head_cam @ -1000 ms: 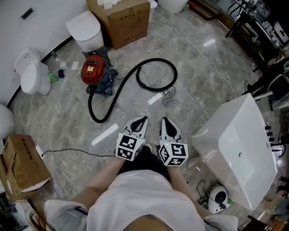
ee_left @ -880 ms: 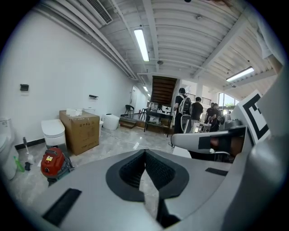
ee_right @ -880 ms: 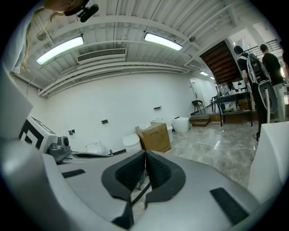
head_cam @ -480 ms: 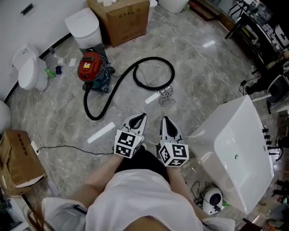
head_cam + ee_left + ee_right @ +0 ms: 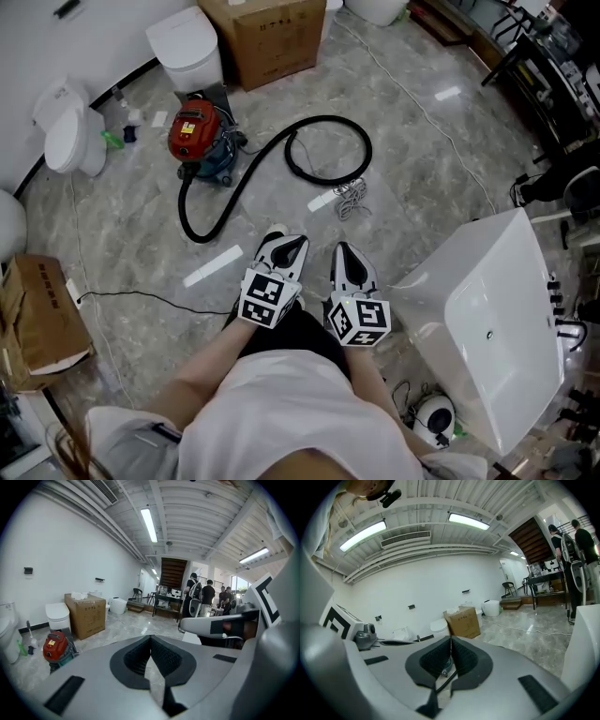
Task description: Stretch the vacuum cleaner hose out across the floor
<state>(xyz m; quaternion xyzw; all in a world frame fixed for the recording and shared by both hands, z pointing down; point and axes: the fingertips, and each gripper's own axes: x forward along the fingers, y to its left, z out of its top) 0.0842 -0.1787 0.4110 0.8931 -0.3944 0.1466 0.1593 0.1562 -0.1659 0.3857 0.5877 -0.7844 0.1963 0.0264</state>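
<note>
Left tool and right tool: both closed with nothing between the jaws, side by side near the waist. Hose on the floor ahead, well apart from both; bent back from the red vacuum cleaner, then curled in a ring. Recommended: open one tool, grip near the ring's free end, pull away from the cleaner. Avoid snagging the pale cord bundle.

Glossy marbled floor, matt black hose, brown cardboard box.
</note>
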